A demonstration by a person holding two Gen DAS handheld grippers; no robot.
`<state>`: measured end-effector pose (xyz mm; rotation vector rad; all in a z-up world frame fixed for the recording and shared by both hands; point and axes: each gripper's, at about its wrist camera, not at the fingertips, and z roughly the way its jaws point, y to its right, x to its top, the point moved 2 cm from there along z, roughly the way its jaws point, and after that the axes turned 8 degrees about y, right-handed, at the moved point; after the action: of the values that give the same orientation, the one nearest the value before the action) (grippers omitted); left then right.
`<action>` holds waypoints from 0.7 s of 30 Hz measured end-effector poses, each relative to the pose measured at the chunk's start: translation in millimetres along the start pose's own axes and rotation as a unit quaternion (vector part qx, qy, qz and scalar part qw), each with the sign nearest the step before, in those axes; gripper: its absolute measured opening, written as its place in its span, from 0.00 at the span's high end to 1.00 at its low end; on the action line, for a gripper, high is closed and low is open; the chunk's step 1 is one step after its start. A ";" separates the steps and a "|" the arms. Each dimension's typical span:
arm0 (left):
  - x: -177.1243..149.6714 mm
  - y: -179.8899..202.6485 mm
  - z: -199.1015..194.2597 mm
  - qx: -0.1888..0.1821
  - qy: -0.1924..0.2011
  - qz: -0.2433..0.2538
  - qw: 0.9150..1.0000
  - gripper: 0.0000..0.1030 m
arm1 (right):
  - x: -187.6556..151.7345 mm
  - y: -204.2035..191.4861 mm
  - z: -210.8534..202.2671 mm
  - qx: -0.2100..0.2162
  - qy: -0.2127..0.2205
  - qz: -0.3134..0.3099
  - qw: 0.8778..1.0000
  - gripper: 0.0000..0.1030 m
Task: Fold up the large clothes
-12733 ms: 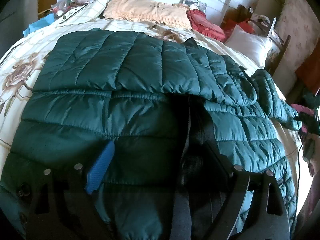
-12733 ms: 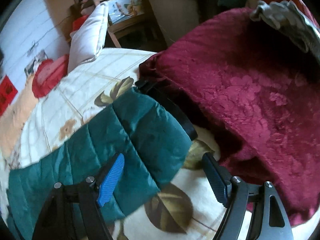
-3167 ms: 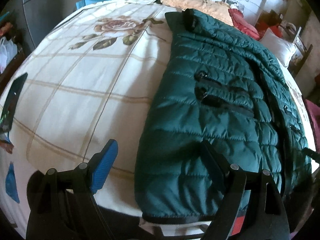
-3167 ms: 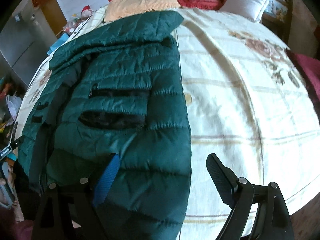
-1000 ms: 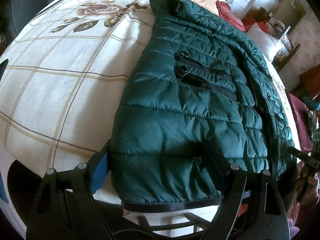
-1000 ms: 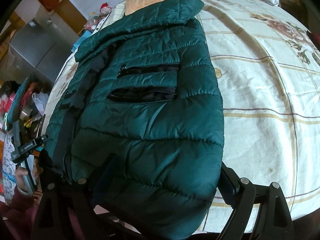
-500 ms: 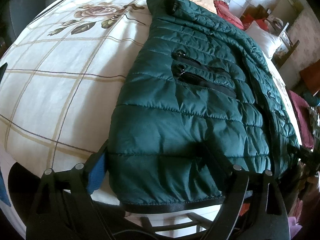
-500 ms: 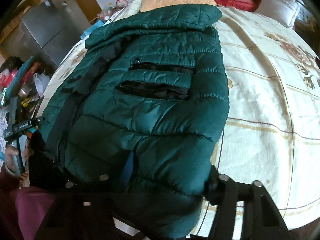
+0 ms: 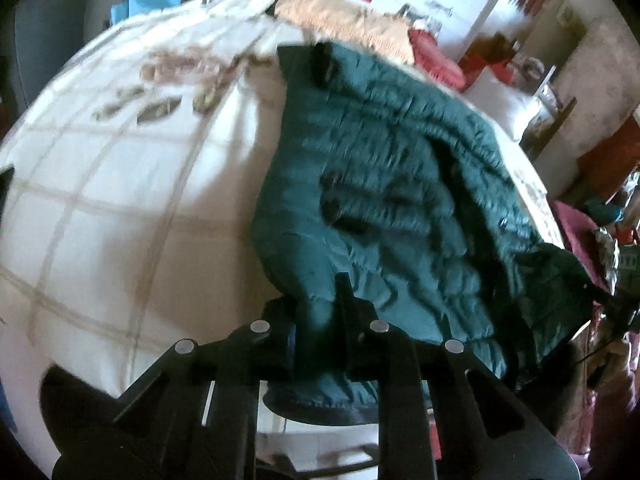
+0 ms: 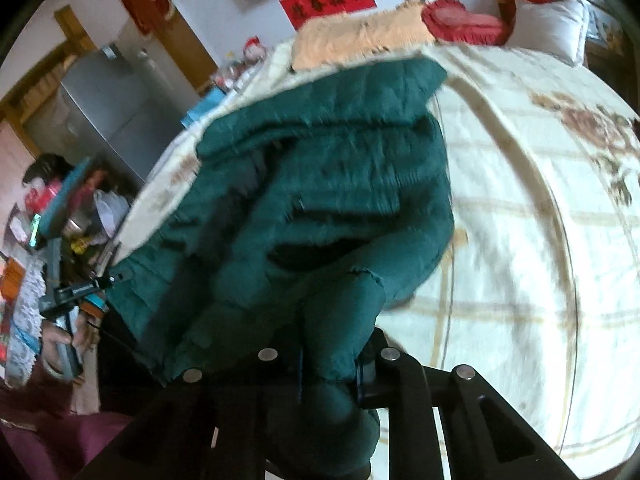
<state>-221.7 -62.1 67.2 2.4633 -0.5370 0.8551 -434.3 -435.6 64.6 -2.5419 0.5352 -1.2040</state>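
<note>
A dark green quilted jacket [image 9: 400,184] lies lengthwise on the bed, with its collar end far from me. In the left wrist view my left gripper [image 9: 316,304] has its jaws closing, and a bunch of the near hem is pinched between the pads. The right wrist view shows the same jacket [image 10: 332,168], with my right gripper [image 10: 336,340] closing on the hem's other corner, cloth squeezed between its fingers. Both corners hang lifted off the sheet. At the left of that view a hand holds the left gripper [image 10: 76,292].
The bed carries a cream checked sheet [image 9: 120,200] with flower prints, which also shows in the right wrist view [image 10: 520,240]. At the head lie an orange blanket [image 10: 360,36], a red cushion [image 10: 460,20] and a white pillow [image 10: 548,24]. A grey cabinet [image 10: 108,108] stands at the left.
Both grippers went from wide open around the hem to pinching it. Both then rose, lifting the near end of the jacket off the bed and bunching it.
</note>
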 end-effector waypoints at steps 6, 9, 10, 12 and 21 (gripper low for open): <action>41.7 4.1 -13.5 -0.015 0.047 -0.007 0.999 0.86 | 44.6 -7.3 -8.7 0.018 0.047 -0.003 0.999 0.85; 69.8 4.6 -11.3 -0.017 0.071 -0.018 0.997 0.86 | 69.4 -7.8 -7.2 0.020 0.070 -0.003 0.997 0.85; 82.0 5.0 -9.6 -0.018 0.081 -0.023 0.996 0.86 | 75.7 -6.7 -6.4 0.020 0.075 0.000 0.997 0.85; 101.1 7.0 -5.5 -0.019 0.097 -0.031 0.995 0.86 | 94.6 -2.5 -1.5 0.017 0.086 0.007 0.996 0.85; 196.0 15.3 55.9 0.004 0.128 -0.058 0.990 0.86 | 175.1 26.5 44.3 -0.010 0.111 0.058 0.992 0.85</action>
<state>-60.4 -145.2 161.4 2.3180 -0.2953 1.1056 -302.8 -532.5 146.0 -2.3701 0.7365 -1.4524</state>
